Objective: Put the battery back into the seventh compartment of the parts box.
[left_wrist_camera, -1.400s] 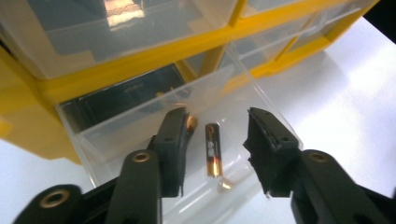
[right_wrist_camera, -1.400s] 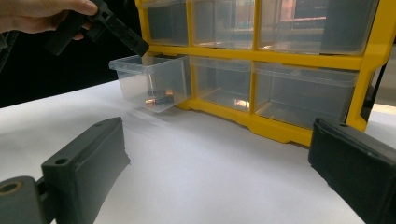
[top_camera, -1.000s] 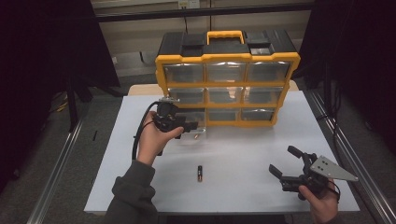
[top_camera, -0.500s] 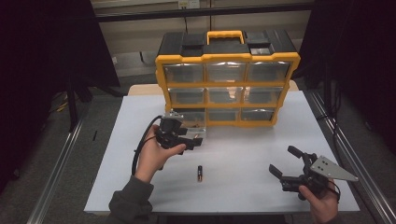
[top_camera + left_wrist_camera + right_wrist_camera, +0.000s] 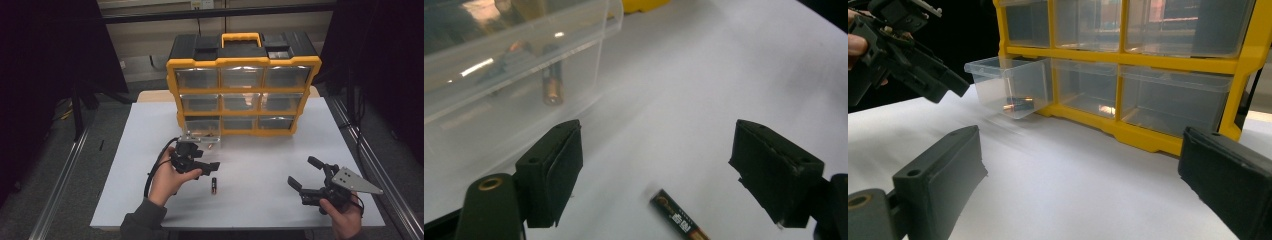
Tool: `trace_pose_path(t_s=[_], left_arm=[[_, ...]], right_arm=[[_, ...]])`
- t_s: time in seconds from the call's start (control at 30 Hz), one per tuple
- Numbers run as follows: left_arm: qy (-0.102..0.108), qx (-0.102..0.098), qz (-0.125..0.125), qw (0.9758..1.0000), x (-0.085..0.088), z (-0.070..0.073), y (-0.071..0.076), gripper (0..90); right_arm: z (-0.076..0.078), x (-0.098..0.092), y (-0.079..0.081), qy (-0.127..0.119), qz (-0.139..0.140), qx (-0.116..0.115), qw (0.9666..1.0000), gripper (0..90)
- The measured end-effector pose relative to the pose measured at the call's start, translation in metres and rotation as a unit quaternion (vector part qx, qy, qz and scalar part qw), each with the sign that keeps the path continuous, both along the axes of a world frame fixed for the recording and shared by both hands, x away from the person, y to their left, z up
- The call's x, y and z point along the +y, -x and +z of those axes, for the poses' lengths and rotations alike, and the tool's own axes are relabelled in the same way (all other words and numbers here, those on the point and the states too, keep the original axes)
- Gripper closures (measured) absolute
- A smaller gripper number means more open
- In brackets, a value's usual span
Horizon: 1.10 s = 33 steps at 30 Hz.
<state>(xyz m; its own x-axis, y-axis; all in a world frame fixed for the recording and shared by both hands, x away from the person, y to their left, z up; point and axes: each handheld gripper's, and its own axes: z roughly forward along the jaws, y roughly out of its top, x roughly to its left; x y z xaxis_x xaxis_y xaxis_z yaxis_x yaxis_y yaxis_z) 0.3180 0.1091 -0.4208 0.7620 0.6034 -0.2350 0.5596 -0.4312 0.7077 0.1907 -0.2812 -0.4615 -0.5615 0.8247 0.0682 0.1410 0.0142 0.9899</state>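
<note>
Black-cased with a gold end, the loose AA battery (image 5: 213,185) lies on the white table (image 5: 260,165) in the high view, just right of the left gripper (image 5: 207,167) and apart from it. In the left gripper view the battery (image 5: 679,219) is cut off by the bottom edge, lying below and between the two pads, which touch nothing; its label is too small to read. The left gripper's jaws have just been opening and stand wide apart, with nothing gripped.

Behind it, the bottom-left clear drawer (image 5: 202,131) of the yellow organizer (image 5: 243,90) is pulled out. From above its contents are only a glint. The left gripper view shows batteries (image 5: 551,82) inside the drawer (image 5: 519,65) through the blurred wall, though how many I cannot tell. The right gripper view shows the same drawer (image 5: 1010,85) from the side, with something dark and coppery on its floor.

The right gripper (image 5: 306,178) rests near the table's right front corner, well apart from the battery, fingers spread and empty; the person's hand beneath it is partly cut off by the frame.
</note>
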Motion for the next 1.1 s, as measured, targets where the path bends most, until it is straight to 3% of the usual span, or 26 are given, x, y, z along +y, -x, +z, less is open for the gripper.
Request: trace_pose_path(t_s=[0.4,0.67,1.1], left_arm=[[-0.015,0.008,-0.010,0.9998,-0.009,-0.015,0.013,23.1],[-0.024,0.031,-0.022,0.9990,-0.007,-0.024,0.020,33.2],[-0.035,0.039,-0.031,0.9981,-0.009,-0.032,0.028,45.0]], right_arm=[[0.000,0.000,0.000,0.000,0.000,0.000,1.0000,3.8],[0.000,0.000,0.000,-0.001,0.001,0.000,1.0000,3.8],[0.000,0.000,0.000,0.000,0.001,-0.001,1.0000,3.8]])
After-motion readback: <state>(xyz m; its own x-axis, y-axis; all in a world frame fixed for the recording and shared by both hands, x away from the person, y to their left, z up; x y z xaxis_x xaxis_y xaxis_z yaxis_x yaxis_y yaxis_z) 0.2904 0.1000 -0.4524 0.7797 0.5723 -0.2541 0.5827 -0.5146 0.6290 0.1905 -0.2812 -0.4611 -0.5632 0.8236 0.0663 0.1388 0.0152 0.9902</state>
